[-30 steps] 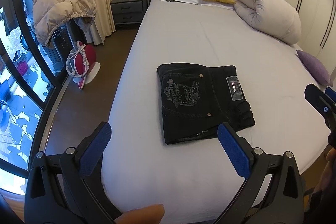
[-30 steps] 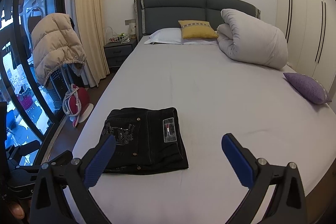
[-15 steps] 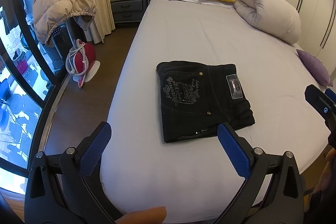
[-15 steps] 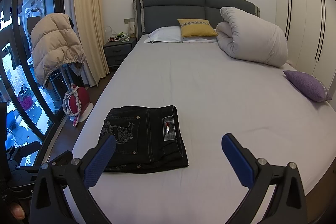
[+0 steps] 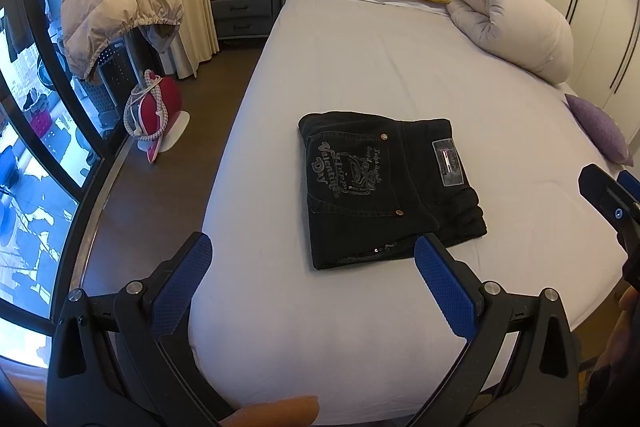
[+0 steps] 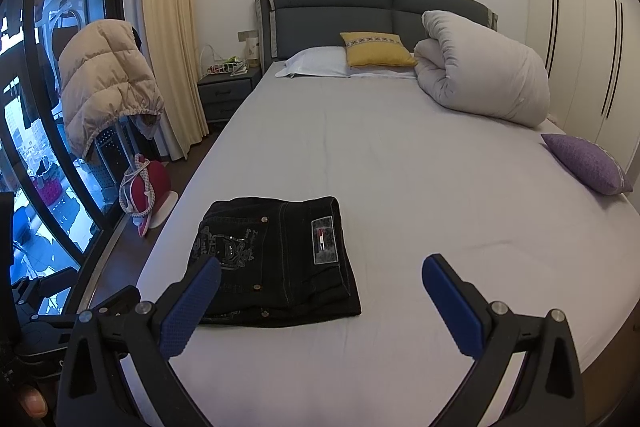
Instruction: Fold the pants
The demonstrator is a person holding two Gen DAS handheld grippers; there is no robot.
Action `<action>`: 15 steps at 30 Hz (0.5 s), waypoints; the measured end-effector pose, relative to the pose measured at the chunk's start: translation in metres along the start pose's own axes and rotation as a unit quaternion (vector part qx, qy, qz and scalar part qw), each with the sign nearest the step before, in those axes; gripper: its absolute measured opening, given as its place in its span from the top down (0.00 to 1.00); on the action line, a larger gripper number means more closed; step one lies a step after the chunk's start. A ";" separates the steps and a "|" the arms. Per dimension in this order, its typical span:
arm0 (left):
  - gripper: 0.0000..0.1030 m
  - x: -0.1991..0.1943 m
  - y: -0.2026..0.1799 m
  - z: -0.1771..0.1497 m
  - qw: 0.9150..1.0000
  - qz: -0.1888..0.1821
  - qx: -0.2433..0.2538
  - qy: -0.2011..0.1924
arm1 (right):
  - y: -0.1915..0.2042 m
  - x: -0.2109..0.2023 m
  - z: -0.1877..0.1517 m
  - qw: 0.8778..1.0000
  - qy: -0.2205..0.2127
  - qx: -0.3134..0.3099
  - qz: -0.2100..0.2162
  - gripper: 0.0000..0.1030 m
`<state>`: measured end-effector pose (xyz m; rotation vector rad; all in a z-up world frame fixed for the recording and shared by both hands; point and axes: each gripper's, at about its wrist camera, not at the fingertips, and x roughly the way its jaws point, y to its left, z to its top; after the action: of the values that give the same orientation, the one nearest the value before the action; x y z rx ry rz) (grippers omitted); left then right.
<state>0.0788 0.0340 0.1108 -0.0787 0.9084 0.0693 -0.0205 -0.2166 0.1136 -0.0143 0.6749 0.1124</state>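
The black pants (image 5: 384,187) lie folded into a compact rectangle on the bed (image 5: 360,67) near its foot. The left gripper (image 5: 312,279) and right gripper (image 6: 320,299) hover apart and empty. Judging by this, the fold looks finished; any final tidying should press the loose right edge flat without dragging the stack.

Black pants (image 5: 384,187) lie folded into a compact rectangle near the foot of a bed (image 5: 360,67).
The denim bundle sits flat on the pale sheet, back pocket up, showing grey embroidered lettering, metal rivets and a rectangular waistband patch; layered fabric edges stack along one side, toward the bed's left edge.
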 end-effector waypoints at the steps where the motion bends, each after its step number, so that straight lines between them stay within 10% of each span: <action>1: 0.00 0.001 0.000 0.000 1.000 0.000 0.000 0.001 | 0.000 0.001 0.000 1.000 0.000 -0.001 0.000 0.00; 15: 0.00 0.002 0.000 0.000 1.000 0.000 0.000 0.003 | 0.000 0.001 0.001 1.000 0.002 -0.003 0.002 0.00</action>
<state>0.0806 0.0345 0.1091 -0.0795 0.9142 0.0690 -0.0188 -0.2168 0.1133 -0.0186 0.6781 0.1173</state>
